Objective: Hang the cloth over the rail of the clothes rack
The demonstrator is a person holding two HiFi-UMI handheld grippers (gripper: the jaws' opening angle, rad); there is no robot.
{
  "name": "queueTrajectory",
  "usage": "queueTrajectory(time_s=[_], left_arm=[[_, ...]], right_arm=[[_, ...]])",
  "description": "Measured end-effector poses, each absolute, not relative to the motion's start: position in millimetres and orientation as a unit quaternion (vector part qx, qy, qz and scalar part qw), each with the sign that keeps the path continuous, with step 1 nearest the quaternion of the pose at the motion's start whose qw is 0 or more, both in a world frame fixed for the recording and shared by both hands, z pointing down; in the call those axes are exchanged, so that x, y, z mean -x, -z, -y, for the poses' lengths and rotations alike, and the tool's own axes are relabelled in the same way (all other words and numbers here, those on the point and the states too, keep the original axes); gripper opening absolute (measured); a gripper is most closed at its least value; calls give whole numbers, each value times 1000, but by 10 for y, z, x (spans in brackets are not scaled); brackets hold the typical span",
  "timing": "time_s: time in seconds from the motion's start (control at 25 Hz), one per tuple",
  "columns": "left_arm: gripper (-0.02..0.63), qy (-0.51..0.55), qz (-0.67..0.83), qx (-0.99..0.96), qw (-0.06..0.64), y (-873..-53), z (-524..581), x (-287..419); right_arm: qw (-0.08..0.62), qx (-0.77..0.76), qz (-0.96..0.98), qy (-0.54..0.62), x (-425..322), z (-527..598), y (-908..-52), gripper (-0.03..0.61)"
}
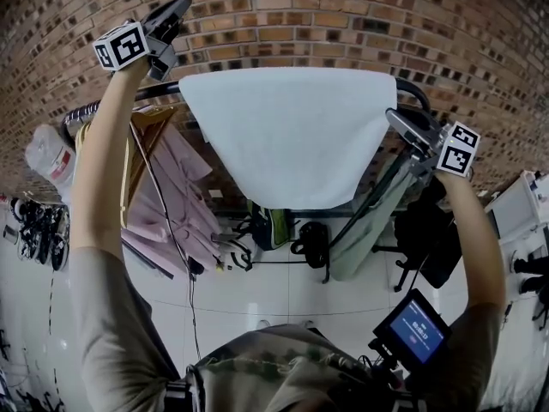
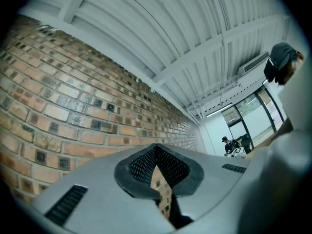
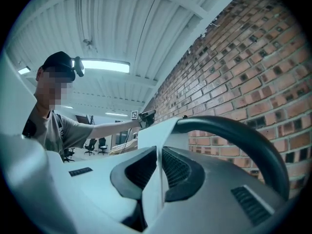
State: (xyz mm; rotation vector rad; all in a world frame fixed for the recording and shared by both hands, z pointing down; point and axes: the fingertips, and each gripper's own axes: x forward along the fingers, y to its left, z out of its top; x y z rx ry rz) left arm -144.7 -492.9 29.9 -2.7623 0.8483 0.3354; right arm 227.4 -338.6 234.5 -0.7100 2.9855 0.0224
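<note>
A brick wall [image 1: 343, 15] stood behind, pale tiled floor [image 1: 257, 294] below. The cloth [image 1: 287, 136] hid most of the rail [image 3: 253, 141]. The right gripper [image 1: 395, 118] pinched its edge, and the left gripper [image 1: 178, 9] stood pressed together, empty.

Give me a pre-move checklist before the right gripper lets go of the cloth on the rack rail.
1. Cloth draped over the rail: ok, it hangs down the near side.
2. Right gripper grip: ok, its jaws are shut on the cloth's right edge, beside the rail's curved end.
3. Left gripper free: ok, its jaws are shut on nothing and it sits above the rail, off the cloth.
4. Even overhang front and back: cannot tell, the far side is hidden.
5. Clear of the pink garment: cannot tell, it hangs at the cloth's left edge and any contact is unclear.
</note>
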Motion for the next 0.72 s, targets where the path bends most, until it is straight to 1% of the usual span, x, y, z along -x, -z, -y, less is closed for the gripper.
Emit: queueTrajectory(time_s=[0.16,0.36,0.56,0.72], left_arm=[[5,-133,-264,949,109,-220,4615,1458],[5,-131,-233,960,85,-406,4123,1322],[5,-98,-236,964,75,-824,3649,1195],[5,-79,-226,969,64,-1273,3432,1011]], right_arm=[[36,243,-969,-4,-2342,3388,-2341,18],[39,252,-967,1,-2450,3372,-2393,18],[47,246,-968,6,-2455,3300,-2424,18],[38,242,-970,2,-2301,3238,-2510,18]])
